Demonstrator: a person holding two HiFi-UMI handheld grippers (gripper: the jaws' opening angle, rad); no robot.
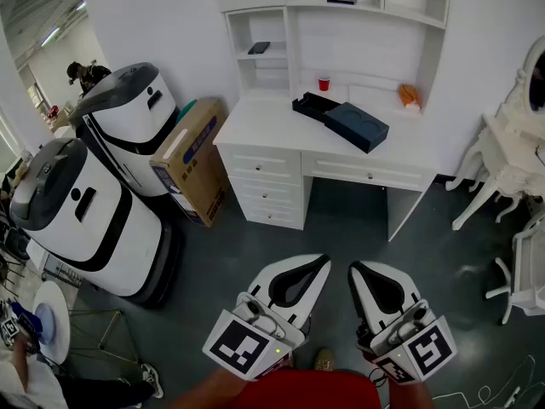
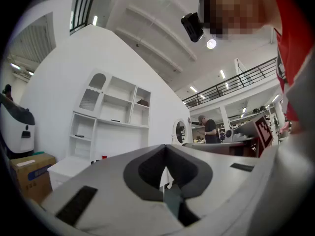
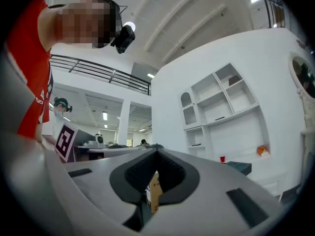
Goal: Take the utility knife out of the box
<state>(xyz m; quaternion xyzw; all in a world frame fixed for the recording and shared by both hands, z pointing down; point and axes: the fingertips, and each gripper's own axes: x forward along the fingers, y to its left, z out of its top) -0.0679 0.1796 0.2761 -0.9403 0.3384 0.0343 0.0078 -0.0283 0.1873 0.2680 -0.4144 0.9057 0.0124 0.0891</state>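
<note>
A dark box (image 1: 313,106) stands open on the white desk (image 1: 255,130), its dark blue lid (image 1: 358,127) lying beside it at an angle. No utility knife shows in any view. Both grippers are far from the desk, low in the head view, side by side above the grey floor. My left gripper (image 1: 323,262) is shut with nothing between its jaws, and so is my right gripper (image 1: 355,267). In the left gripper view the left gripper (image 2: 166,147) points level toward the desk (image 2: 69,167). The right gripper view shows the right gripper (image 3: 156,149) and, far off, the box (image 3: 240,167).
A red cup (image 1: 324,83) and an orange object (image 1: 410,96) sit at the desk's back. Left of the desk lean a cardboard carton (image 1: 192,160) and two white robots (image 1: 128,118). White chairs (image 1: 502,164) stand at the right. A person (image 1: 25,377) sits at lower left.
</note>
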